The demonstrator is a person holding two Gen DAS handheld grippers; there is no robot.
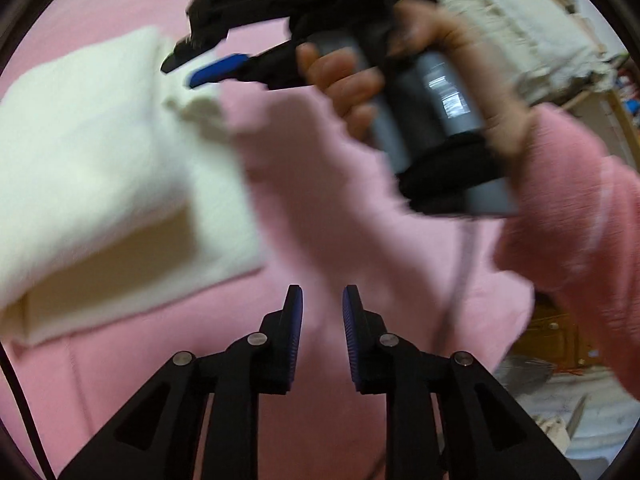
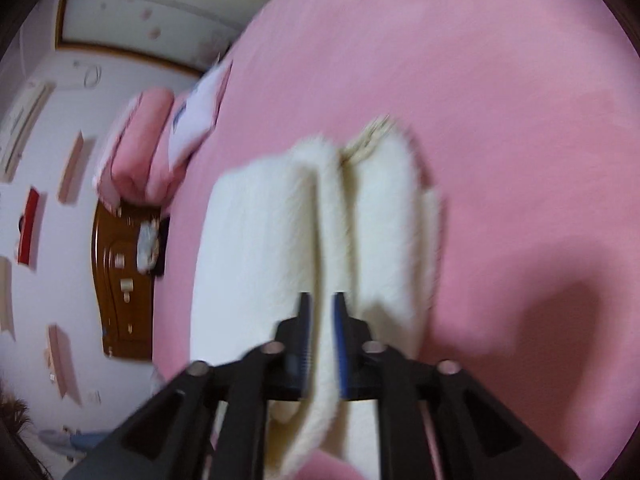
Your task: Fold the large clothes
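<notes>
Mid-fold. My right gripper pinches a fleecy edge of the cream garment, which lies partly folded on the pink bed. My left gripper hangs parted, empty. Next, probably: carry the edge across, lay it flat.

The folded cream garment is the landmark; to its right the pink bedspread lies bare and flat, open for passage; beyond its far end the bedspread is likewise bare; to its left the bed edge is close, with pink pillows and a brown wooden cabinet past it; over the garment's near edge the right gripper and the person's hand block the way.
</notes>
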